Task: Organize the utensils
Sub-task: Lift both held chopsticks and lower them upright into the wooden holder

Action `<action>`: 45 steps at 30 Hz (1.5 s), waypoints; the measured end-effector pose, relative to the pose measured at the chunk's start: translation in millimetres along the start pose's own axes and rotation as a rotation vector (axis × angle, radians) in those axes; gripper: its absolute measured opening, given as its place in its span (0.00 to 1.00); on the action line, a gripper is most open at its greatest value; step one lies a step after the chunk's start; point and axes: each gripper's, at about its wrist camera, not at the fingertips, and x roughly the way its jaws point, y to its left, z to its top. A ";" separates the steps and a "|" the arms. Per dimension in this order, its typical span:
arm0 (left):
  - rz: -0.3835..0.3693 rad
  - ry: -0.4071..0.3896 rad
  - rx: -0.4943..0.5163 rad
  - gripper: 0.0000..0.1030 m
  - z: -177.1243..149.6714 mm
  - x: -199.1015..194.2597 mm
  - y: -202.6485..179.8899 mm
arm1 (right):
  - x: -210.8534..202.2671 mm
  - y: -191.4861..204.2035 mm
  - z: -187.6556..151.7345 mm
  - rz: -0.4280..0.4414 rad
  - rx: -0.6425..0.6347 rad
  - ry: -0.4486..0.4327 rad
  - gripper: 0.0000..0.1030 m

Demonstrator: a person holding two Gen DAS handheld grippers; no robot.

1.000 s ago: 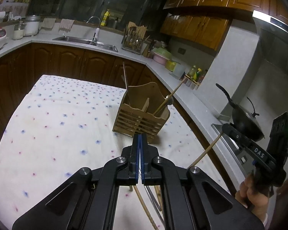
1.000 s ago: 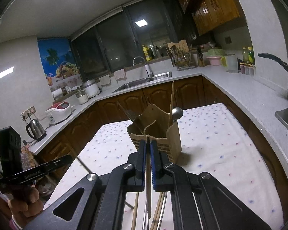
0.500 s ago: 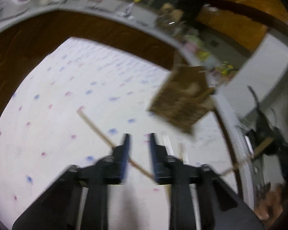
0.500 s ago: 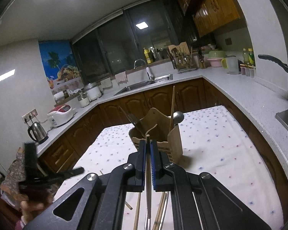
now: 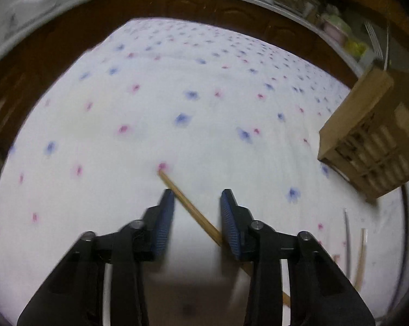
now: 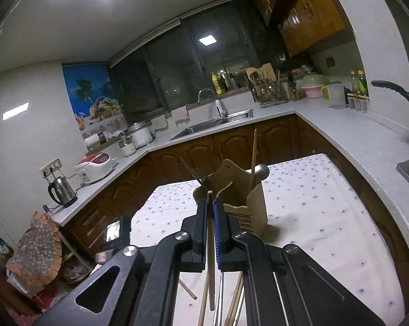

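The left gripper (image 5: 196, 203) tilts down over the cloth-covered table (image 5: 123, 114), its blue fingers (image 5: 165, 222) parted and just closing in, one wooden chopstick (image 5: 189, 209) lying flat and aslant between them with neither pad pressing it. The stick's far tip rests on a pink flower print; its near end runs under the right-hand finger. To the left and ahead of the fingers the flowered cloth lies bare out to the table's far edge, beyond which dark wooden cabinet doors curve round. Toward the right edge of the left wrist view stands one slatted wooden utensil holder (image 5: 373, 141), well apart from the chopstick, and near the table's right rim lie two more thin sticks (image 5: 361, 255), side by side, blurred.

The right gripper (image 6: 210, 212) hangs nearly level, fingers clenched on a second chopstick (image 6: 210, 244) that runs lengthwise between the pads, its tip showing just past them. Straight ahead stands the same holder (image 6: 242, 195), bearing one upright chopstick, one round-bowled metal ladle (image 6: 261, 171) and dark utensil handles too dim to count. Several loose sticks lie on the cloth below this gripper; their count cannot be told.
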 end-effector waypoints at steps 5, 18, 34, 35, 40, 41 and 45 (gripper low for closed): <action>-0.030 0.004 0.065 0.06 -0.1 -1.9 -13.4 | -0.9 -3.7 -0.8 0.002 0.016 0.001 0.04; -0.350 -0.150 0.090 0.05 -33.5 -121.8 -44.8 | -9.8 -4.7 2.3 0.007 0.026 -0.029 0.04; -0.434 -0.318 0.103 0.05 -15.2 -202.4 -43.4 | -5.9 -2.6 12.5 -0.002 0.012 -0.053 0.04; -0.435 -0.324 0.103 0.05 -14.5 -204.4 -42.9 | -6.1 -2.7 12.5 -0.002 0.013 -0.053 0.04; -0.442 -0.368 0.107 0.05 -2.0 -216.0 -45.8 | -0.6 -7.4 22.6 -0.007 0.018 -0.066 0.04; -0.445 -0.376 0.108 0.05 1.2 -218.2 -46.9 | 2.4 -8.8 26.2 -0.007 0.019 -0.070 0.04; -0.448 -0.433 0.115 0.05 20.3 -233.6 -52.7 | 11.3 -12.6 45.9 -0.010 0.015 -0.106 0.04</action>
